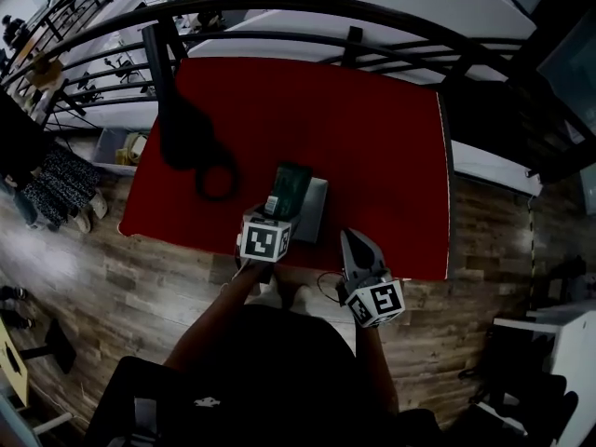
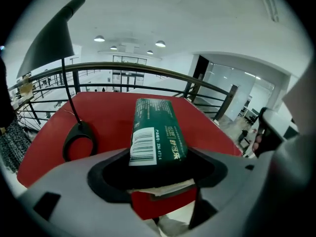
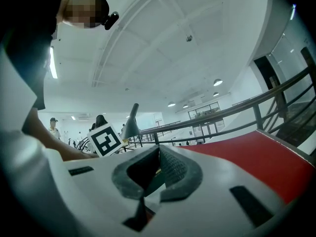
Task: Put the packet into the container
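A green packet [image 1: 290,188] with a barcode label [image 2: 142,147] sticks out forward from my left gripper [image 1: 277,210], whose jaws are shut on its near end. In the left gripper view the packet [image 2: 157,127] hangs over the red table [image 2: 108,117]. In the head view it is above a flat grey-white container [image 1: 319,203] near the table's front edge. My right gripper [image 1: 352,240] is to the right, just off that edge, with its pads together and nothing between them [image 3: 159,149].
A black desk lamp [image 1: 184,124] with a ring base [image 1: 216,177] stands at the table's left [image 2: 78,138]. Dark metal railings [image 1: 307,17] run behind the red table [image 1: 372,138]. Wooden floor [image 1: 140,277] surrounds it.
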A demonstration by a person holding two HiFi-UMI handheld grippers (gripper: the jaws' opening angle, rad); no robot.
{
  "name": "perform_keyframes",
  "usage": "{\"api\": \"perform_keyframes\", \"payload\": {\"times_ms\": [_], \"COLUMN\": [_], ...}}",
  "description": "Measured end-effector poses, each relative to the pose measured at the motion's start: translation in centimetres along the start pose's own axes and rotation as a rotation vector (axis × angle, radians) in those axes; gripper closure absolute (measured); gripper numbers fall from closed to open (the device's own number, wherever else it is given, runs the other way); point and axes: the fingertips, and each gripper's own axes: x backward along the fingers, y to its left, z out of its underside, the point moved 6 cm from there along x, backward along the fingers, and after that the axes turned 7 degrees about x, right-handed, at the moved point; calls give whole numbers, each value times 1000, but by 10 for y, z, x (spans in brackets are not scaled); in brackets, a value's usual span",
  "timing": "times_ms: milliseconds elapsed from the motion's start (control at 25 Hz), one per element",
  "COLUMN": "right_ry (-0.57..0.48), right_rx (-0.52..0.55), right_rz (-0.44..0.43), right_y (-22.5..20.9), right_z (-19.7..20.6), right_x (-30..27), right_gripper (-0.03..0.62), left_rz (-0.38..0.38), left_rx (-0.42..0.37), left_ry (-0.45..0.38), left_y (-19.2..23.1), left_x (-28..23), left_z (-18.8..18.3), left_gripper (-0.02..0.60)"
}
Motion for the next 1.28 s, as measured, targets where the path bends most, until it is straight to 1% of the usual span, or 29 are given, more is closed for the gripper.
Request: {"api": "perform_keyframes", "payload": {"times_ms": [200,440,720,840,1000,1080,1280], "right_ry": [-4,-6,-6,-8,-1,3,9], "right_rx": [-2,-10,-25,-27,-31,-34,-30], "right_rz": [36,54,46,46,52,55,48], "right_y": [-9,-18,-23,-25,-31,-32,-34], "right_z": [2,2,4,4,5,6,7], "right_x": [21,38,51,54,58,59,55], "right_gripper": [572,572,572,572,572,572,572], "left_rz": [20,4,-32,-52,-58,-65,-77], "left_rx": [-10,-9,-10,-18,33,42,9], "left_ry": [6,15,21,4,-1,-5,-25], "left_y": [-21,-38,-46,-48,-49,-51,-53], "left_x": [-9,-16,-25,-27,-34,-36,-37], "left_z": [7,14,24,19,20,23,14], "left_gripper": [232,232,230,230,230,230,227]}}
